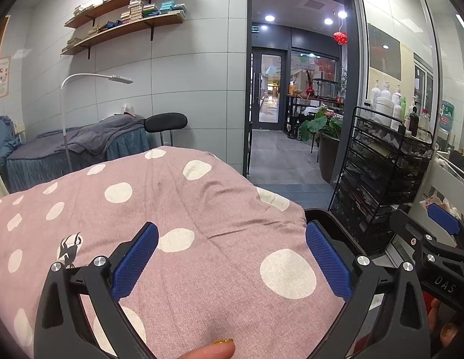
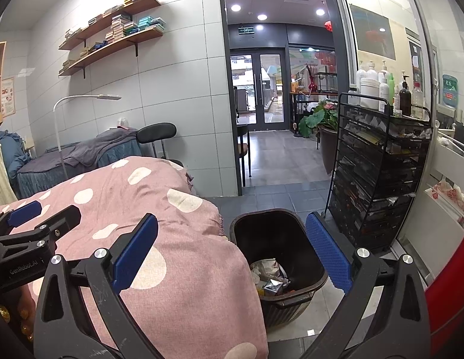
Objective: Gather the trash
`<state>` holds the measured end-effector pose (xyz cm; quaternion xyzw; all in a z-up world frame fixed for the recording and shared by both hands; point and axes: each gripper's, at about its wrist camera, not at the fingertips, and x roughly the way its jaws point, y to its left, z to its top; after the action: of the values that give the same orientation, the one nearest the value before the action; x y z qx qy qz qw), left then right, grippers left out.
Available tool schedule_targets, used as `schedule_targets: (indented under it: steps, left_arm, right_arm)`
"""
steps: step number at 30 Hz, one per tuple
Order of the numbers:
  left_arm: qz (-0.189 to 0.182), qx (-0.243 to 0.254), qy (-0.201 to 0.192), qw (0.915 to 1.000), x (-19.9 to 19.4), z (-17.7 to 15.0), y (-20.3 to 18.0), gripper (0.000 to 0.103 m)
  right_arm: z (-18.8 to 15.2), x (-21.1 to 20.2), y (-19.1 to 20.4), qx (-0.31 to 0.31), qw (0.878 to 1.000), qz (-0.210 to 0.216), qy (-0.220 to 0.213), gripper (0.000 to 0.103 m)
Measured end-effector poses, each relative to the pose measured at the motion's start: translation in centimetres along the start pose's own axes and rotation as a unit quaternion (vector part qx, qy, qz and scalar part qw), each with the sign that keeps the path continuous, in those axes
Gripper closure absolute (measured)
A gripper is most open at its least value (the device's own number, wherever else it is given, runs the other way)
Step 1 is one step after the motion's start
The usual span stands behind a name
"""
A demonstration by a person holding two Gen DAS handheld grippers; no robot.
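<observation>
Trash (image 2: 269, 275) sits at bottom of the dark bin (image 2: 309, 284) on the floor, just beside the bed's corner: crumpled whitish paper/wrappers plus a small foil-looking pack. No loose trash shows on the polka-dot bedspread (image 1: 184, 209) in either view.

Handling, as a guess: very light, soft, crushes under any squeeze; foil bit likely slick. Nothing fragile. Best hold = a raised crumple ridge or a pack edge, pinched across the thin side (flat-lying film would be hard to get under). If the bin itself is to be shifted: rigid plastic, light, grip on the rim wall.

Right hand-held gripper (image 2: 232, 252): jaws wide apart, nothing between them. Trash lies low, at about 5 o'clock from gripper centre, inside the bin; bin mouth spans 3 to 5 o'clock, its right rim behind the right blue pad (image 2: 327, 254).

Left hand-held gripper (image 1: 232, 260): jaws also spread, empty, over the bedspread. Bin only a dark rim sliver at 3 o'clock behind its right pad; contents hidden from that view.

Black tiered cart (image 2: 378, 173) stands beyond the bin, at 1–2 o'clock.
</observation>
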<state>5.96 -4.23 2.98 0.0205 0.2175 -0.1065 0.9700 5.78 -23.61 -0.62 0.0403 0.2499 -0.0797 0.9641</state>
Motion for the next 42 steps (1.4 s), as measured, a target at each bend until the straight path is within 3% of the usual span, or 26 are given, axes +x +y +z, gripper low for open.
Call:
schedule_targets:
  steps: [42]
  left_arm:
    - [-0.002,-0.006,0.001,1.0,0.09,-0.01,0.32,0.006]
  right_arm:
    - [-0.04,0.31,0.88,0.004,1.0,-0.001,0.002,0.006]
